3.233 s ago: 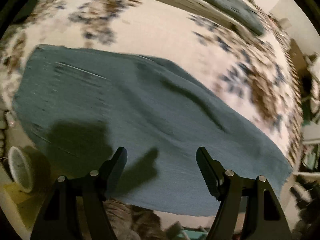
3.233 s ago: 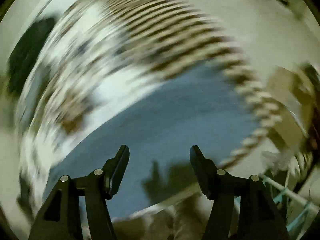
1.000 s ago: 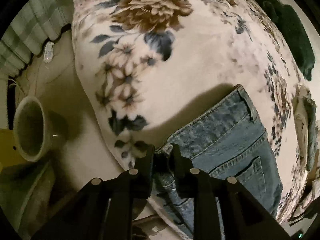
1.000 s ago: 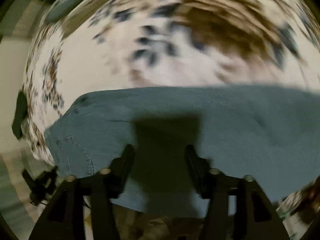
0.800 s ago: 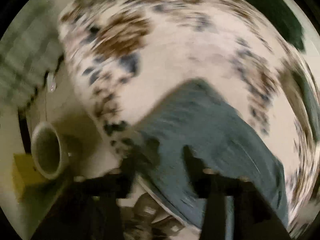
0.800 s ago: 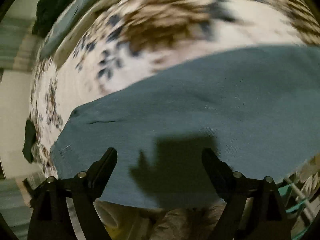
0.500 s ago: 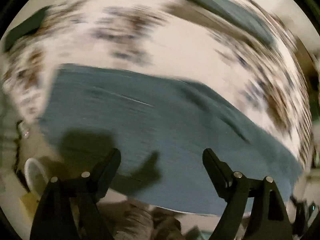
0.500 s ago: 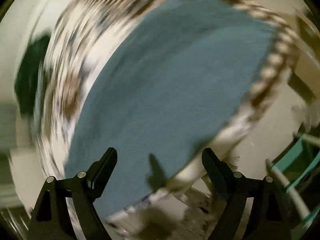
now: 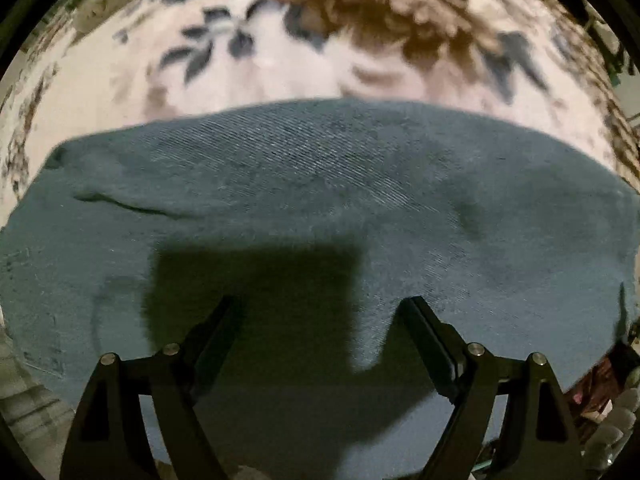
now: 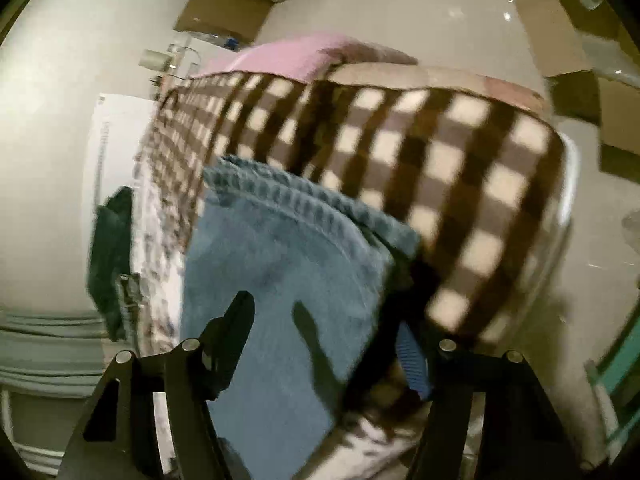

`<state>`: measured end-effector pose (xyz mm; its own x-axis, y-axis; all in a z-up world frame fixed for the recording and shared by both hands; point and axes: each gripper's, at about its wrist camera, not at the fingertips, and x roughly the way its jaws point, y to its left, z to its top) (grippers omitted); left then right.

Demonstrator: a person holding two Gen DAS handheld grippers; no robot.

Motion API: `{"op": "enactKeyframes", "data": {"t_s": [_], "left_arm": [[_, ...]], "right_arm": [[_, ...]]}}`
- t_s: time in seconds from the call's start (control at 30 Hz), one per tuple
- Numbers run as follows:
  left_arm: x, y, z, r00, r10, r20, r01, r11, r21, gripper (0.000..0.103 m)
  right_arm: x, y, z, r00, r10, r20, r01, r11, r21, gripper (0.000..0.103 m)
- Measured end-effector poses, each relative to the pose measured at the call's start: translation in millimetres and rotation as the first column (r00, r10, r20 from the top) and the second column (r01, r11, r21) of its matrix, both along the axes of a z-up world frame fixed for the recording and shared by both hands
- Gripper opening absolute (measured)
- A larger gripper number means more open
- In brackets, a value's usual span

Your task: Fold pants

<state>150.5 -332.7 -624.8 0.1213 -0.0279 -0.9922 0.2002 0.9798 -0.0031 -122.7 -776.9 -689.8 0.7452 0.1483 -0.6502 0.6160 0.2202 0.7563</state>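
Note:
Blue denim jeans [image 9: 320,200] lie flat across the floral bedspread [image 9: 280,52], filling the lower left wrist view. My left gripper [image 9: 320,308] is open and empty, close above the middle of the denim, casting a dark shadow on it. In the right wrist view the hem end of the jeans [image 10: 288,240] lies over the edge of a brown checked blanket [image 10: 440,152]. My right gripper [image 10: 324,312] is open and empty just above that hem end.
A pink cloth [image 10: 288,56] lies beyond the checked blanket. Cardboard boxes [image 10: 580,48] sit on the pale floor at the back. A dark green garment [image 10: 108,256] lies at the bed's left edge. A teal rack [image 10: 616,360] stands at right.
My left gripper let go of the waistband corner, opened and swung to over the middle of the jeans. My right gripper opened wider and swung to the hem end by the checked blanket.

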Motion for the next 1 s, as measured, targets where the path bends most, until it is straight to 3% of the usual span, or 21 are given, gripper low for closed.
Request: {"op": "enactKeyframes", "data": {"t_s": [0.03,0.1,0.17,0.27,0.33,0.37,0.4,0.57,0.73,0.83,1.0], "left_arm": [[3,2,-2,1.0,0.015,0.002,-0.015,1.0,-0.006,0.096],[10,7,-6,0.999,0.052,-0.004,-0.052,0.998,-0.024,0.103],[18,12,-9,0.996,0.094,-0.013,-0.094,0.994,-0.055,0.103],[22,13,-11,0.993,0.12,-0.004,-0.12,0.992,-0.042,0.103],[23,15,-13,0.991,0.13,0.009,-0.13,0.991,-0.039,0.103],[22,15,-13,0.991,0.131,0.011,-0.131,0.991,-0.037,0.103],[23,16,-13,0.992,0.129,0.011,-0.128,0.991,-0.034,0.103],[18,8,-1,0.989,0.146,-0.015,-0.146,0.989,-0.022,0.103],[15,13,41,0.986,0.16,0.035,-0.156,0.983,-0.097,0.103],[11,25,68,0.985,0.159,0.072,-0.148,0.98,-0.133,0.103],[-1,77,102,0.971,0.215,0.108,-0.193,0.964,-0.184,0.103]], "right_arm": [[0,-4,-1,0.999,0.0,0.032,-0.001,1.0,0.011,0.069],[6,-11,-7,0.996,0.01,0.093,-0.013,0.999,0.036,0.067],[14,-15,-11,0.992,0.016,0.129,-0.023,0.998,0.056,0.067],[28,-14,-18,0.986,0.029,0.166,-0.04,0.997,0.06,0.066],[35,-13,-19,0.986,0.031,0.162,-0.04,0.998,0.055,0.048],[37,-13,-19,0.99,0.034,0.138,-0.041,0.998,0.049,0.017],[36,-12,-17,0.994,0.029,0.102,-0.032,0.999,0.025,0.01],[49,4,25,0.999,0.037,0.029,-0.035,0.996,-0.085,0.008],[65,34,92,0.995,0.096,0.032,-0.088,0.975,-0.204,0.008],[86,71,140,0.983,0.183,0.025,-0.169,0.943,-0.287,0.007],[119,145,191,0.942,0.335,0.003,-0.311,0.875,-0.37,0.007]]}}
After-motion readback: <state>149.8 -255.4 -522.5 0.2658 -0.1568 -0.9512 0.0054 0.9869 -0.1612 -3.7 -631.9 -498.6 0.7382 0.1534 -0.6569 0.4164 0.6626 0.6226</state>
